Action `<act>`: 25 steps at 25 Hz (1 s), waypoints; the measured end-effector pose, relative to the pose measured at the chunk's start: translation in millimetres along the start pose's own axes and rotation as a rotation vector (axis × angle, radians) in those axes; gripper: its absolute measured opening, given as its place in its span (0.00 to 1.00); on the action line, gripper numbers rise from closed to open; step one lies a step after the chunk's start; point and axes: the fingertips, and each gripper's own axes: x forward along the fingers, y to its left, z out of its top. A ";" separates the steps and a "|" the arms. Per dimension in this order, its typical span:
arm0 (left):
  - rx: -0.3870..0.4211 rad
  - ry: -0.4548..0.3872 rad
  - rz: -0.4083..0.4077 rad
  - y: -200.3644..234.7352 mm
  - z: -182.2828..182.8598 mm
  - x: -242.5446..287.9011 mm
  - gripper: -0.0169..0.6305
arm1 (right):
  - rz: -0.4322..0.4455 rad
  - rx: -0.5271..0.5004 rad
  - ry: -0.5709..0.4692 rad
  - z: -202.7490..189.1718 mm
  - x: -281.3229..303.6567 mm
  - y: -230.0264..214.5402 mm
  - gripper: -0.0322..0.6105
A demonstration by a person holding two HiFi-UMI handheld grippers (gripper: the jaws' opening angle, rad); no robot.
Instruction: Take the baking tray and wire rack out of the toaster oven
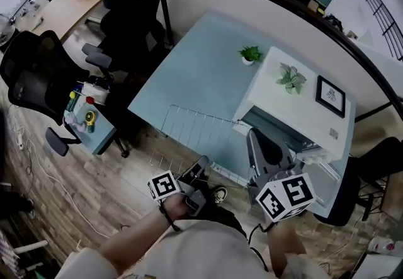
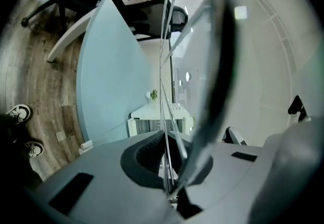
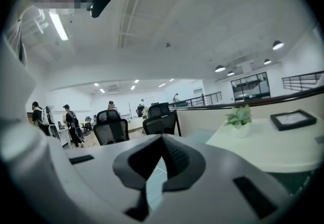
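Observation:
A wire rack [image 1: 198, 136] hangs level over the near edge of the pale blue table [image 1: 201, 70], left of the white toaster oven [image 1: 302, 114], whose mouth [image 1: 274, 133] is open with the door [image 1: 324, 174] hanging down. My left gripper [image 1: 203, 167] is shut on the rack's near edge; in the left gripper view the wires [image 2: 166, 117] run straight out from its closed jaws [image 2: 169, 192]. My right gripper [image 1: 253, 134] sits by the rack's right edge in front of the oven mouth. It is shut [image 3: 161, 141], with no wire showing between its pads. No baking tray is visible.
A small plant [image 1: 250, 54] stands on the table; another plant [image 1: 291, 77] and a framed picture [image 1: 330, 96] sit on the oven. Black office chairs [image 1: 129, 16] and a small side table with bottles [image 1: 88, 114] stand at left on the wood floor. People stand far back [image 3: 71, 124].

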 end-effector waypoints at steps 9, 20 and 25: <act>0.029 -0.147 0.041 2.9 70.0 -29.9 0.03 | 0.093 -0.014 -0.005 17.1 46.8 20.0 0.05; 0.094 -0.103 0.142 38.5 139.4 -3.1 0.03 | 0.082 -0.018 0.000 22.9 83.2 6.5 0.05; 0.099 -0.066 0.215 63.8 167.3 22.7 0.03 | 0.064 -0.022 0.024 17.8 93.0 -0.2 0.05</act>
